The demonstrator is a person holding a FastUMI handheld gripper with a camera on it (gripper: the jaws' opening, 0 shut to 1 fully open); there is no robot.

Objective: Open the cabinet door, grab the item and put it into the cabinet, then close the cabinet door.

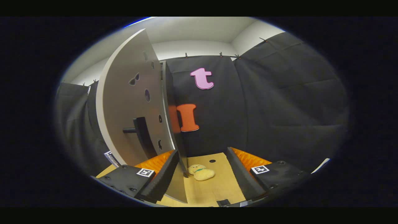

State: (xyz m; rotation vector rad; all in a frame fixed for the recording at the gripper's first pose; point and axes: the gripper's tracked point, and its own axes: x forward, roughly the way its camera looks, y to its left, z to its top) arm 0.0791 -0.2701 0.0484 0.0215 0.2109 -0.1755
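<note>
Fingers of your gripper [202,183] stand wide apart at the bottom of the frame, and nothing is held between them. Your left finger [161,179] sits right at the edge of the cabinet door [133,99]; you cannot tell if it touches. Your right finger [241,177] is out in the open over the table [214,189].

You see the cabinet door in the left half of the frame. It is a big pale panel, swung open, and you look at its flat face with its thin edge turned toward the middle. It has a few small holes in it. A dark handle [138,132] sticks out from the lower part of the door, above your left finger.

You can find the item low in the middle of the frame. It is a small yellow soft toy [202,172] lying on the tan table, just ahead of your fingers and between them. It lies just beside the bottom edge of the door, a bit closer to your left finger than your right one.

A small dark hole [212,161] shows in the table just past the toy. Black cloth wall [279,109] hangs behind it all.
</note>
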